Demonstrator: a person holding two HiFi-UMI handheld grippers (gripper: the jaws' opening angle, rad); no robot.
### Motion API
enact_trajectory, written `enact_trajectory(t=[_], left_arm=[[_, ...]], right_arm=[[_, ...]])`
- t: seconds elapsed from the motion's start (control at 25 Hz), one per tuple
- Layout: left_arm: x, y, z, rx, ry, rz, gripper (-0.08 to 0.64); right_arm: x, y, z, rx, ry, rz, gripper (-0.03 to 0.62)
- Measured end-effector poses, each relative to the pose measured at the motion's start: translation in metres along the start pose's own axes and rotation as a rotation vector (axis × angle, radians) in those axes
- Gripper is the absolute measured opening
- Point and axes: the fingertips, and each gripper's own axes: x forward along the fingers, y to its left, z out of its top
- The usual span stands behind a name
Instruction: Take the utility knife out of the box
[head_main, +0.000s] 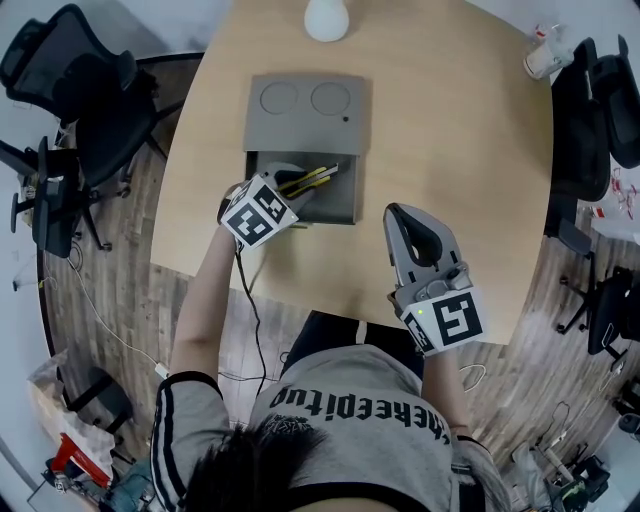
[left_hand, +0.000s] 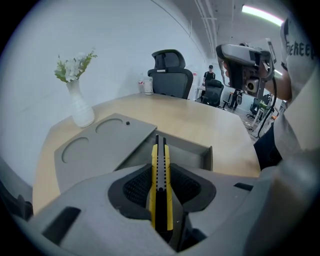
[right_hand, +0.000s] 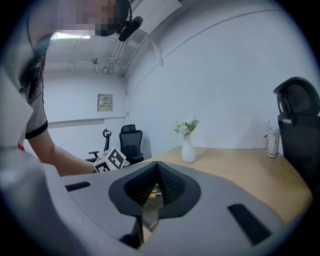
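- A gray box (head_main: 338, 203) sits on the counter (head_main: 450, 150).
- Its flat lid (head_main: 305, 112) is open and lies back on the counter, on the far side of the box. The lid has two round dents and one small dark dot.
- The knife (left_hand: 161, 175) is pinched in the left hand-held gripper (left_hand: 161, 167). The two dark pads press on its two sides.
- The front end of the knife sticks out past the jaws, over the open box. I cannot tell if it touches the box.
- The knife is long and thin. It is yellow along both edges, with a gray strip dotted with little holes down the middle. The back part is black.
- The left hand-held gripper points down at the box. Its cube (head_main: 257, 212) with black and white squares is at the near edge of the box.
- The right hand-held gripper (right_hand: 157, 167) is pressed together with nothing in it. It is over the counter, to the right of the box and apart from it.
- The counter is light wood with a round edge.
- A white vase (left_hand: 80, 107) with small flowers stands on the counter, past the lid.
- A black chair (left_hand: 172, 75) stands at the far side of the counter, and more black chairs stand around.
- The floor (head_main: 110, 260) is wood planks, with a thin cable on it.
- The walls are white.
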Motion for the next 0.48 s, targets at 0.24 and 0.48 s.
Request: enact_trajectory(t=[0.24,0.48], left_arm=[[-0.023,-0.005,0.020,-0.050,-0.100,0.067,0.126],[-0.043,-0.011,0.032,-0.099,-0.174,0.136,0.126]], right_arm=[[-0.007,0.005,0.006,-0.017,-0.017,0.031,0.006],[-0.015,0.012,0.013,-0.035,-0.034,0.065,0.006]])
